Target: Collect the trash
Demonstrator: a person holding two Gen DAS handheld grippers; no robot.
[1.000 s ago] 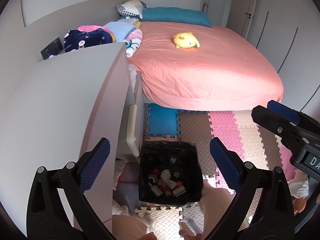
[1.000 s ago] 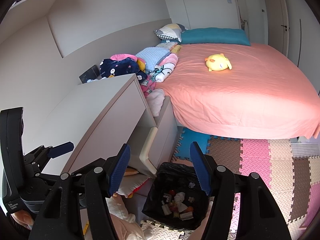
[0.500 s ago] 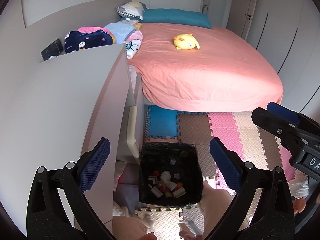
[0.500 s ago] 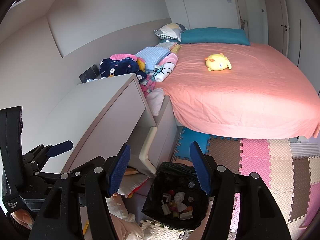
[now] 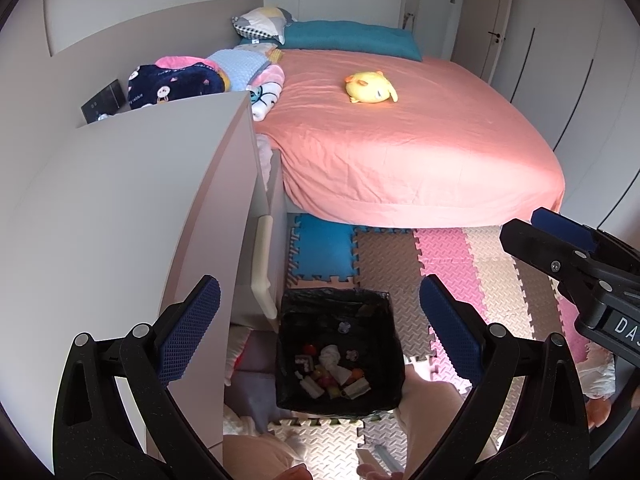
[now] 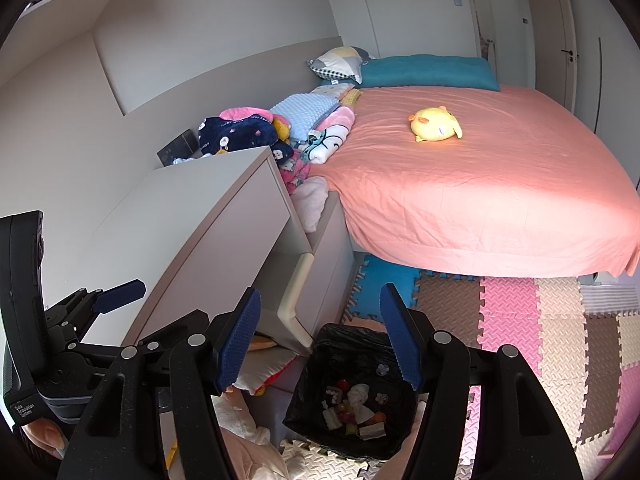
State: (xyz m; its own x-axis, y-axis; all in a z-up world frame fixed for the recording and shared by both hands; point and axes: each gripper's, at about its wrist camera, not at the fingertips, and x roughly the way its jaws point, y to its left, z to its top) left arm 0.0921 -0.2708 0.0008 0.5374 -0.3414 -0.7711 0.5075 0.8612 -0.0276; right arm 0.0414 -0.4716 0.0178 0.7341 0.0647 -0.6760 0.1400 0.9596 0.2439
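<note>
A black-lined trash bin (image 5: 376, 360) (image 6: 344, 344) stands on the foam floor mat below both grippers, beside the white cabinet. Inside lie several scraps: crumpled white tissue (image 5: 331, 356) (image 6: 357, 394), small wrappers and red and orange bits. My left gripper (image 5: 320, 328) hangs high above the bin, jaws wide apart with nothing between the blue pads. My right gripper (image 6: 320, 336) is likewise open and empty above the bin. Each gripper shows at the edge of the other's view.
A white cabinet (image 5: 120, 208) fills the left, its drawer (image 5: 262, 264) pulled out toward the bin. A bed with a pink sheet (image 5: 400, 140) and yellow plush (image 5: 370, 87) lies beyond. Coloured foam tiles (image 5: 460, 264) cover the floor. Clothes and a person's legs (image 5: 424, 412) lie near the bin.
</note>
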